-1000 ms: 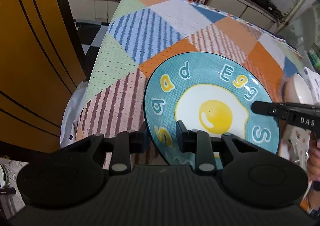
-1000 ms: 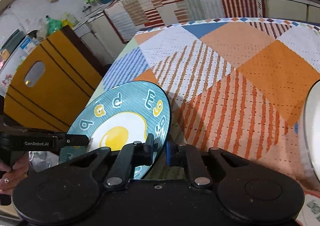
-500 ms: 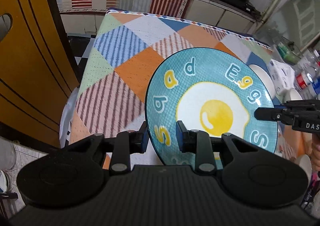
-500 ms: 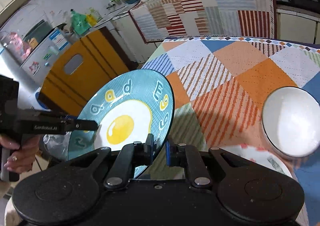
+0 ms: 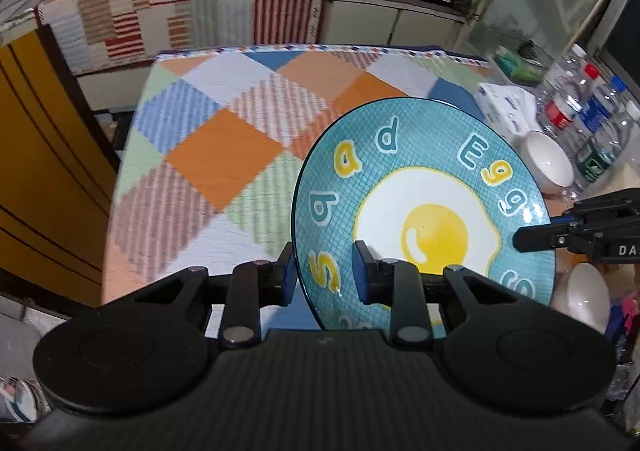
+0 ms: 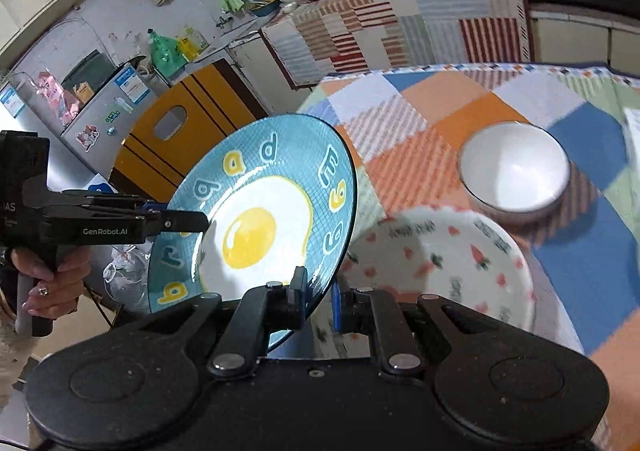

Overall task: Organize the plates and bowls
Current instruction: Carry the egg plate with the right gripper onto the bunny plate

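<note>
From the left wrist view, the left gripper (image 5: 322,275) is clamped on the near rim of a round teal ceramic plate printed with a fried egg and letters (image 5: 424,211), held tilted above the patchwork-covered table (image 5: 224,155); the right gripper (image 5: 520,239) pinches the plate's opposite rim. Two plain white bowls (image 5: 546,159) sit near plastic bottles (image 5: 580,119). From the right wrist view, the right gripper (image 6: 320,295) grasps the plate's edge above a strawberry-patterned white bowl (image 6: 440,263), beside a plain white bowl (image 6: 514,171).

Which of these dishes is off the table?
The blue fried-egg plate, held tilted by both grippers. The strawberry bowl and plain white bowl sit on the tablecloth.
</note>
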The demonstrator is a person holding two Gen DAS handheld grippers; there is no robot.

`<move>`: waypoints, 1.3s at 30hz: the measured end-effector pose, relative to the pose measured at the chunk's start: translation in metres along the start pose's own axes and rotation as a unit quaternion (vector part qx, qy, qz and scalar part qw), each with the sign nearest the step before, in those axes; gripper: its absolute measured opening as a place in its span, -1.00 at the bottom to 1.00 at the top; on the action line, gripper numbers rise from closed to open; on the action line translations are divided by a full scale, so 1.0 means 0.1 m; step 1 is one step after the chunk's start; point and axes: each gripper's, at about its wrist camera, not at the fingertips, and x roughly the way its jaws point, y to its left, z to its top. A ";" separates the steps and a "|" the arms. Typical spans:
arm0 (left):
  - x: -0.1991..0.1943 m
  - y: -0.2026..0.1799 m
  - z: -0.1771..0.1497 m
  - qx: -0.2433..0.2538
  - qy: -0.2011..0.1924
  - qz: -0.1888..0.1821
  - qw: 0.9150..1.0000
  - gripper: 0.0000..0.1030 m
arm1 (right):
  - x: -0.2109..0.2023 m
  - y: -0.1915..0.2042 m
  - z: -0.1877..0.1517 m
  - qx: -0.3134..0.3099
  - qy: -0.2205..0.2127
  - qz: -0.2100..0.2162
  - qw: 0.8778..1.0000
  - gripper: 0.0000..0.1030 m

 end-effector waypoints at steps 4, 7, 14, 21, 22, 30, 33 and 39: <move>0.15 -0.21 -0.08 0.010 0.003 -0.011 1.000 -0.49 | -0.12 -0.18 -0.13 0.012 0.002 -0.012 1.000 -0.69; 0.34 -0.29 -0.12 0.002 0.015 -0.023 1.000 -0.49 | -0.14 -0.34 -0.22 0.026 0.004 -0.023 0.999 -0.69; 0.78 -0.44 -0.18 -0.005 0.034 -0.043 0.998 -0.48 | -0.09 -0.69 -0.36 0.061 0.008 -0.044 0.997 -0.69; 1.06 -0.57 -0.22 0.000 0.055 -0.035 0.998 -0.49 | 0.04 -0.95 -0.46 0.078 0.020 -0.063 0.995 -0.69; 1.07 -0.58 -0.22 -0.001 0.057 -0.034 0.998 -0.49 | 0.05 -0.96 -0.47 0.079 0.022 -0.067 0.994 -0.69; 1.12 -0.56 -0.21 -0.013 0.073 -0.022 0.997 -0.48 | 0.13 -0.88 -0.42 0.064 0.041 -0.100 0.992 -0.63; 1.16 -0.59 -0.17 -0.015 0.088 -0.019 0.996 -0.47 | 0.16 -0.84 -0.38 0.063 0.054 -0.121 0.989 -0.58; 1.20 -0.70 -0.11 0.002 0.111 0.007 0.994 -0.47 | 0.25 -0.77 -0.35 0.049 0.060 -0.171 0.982 -0.48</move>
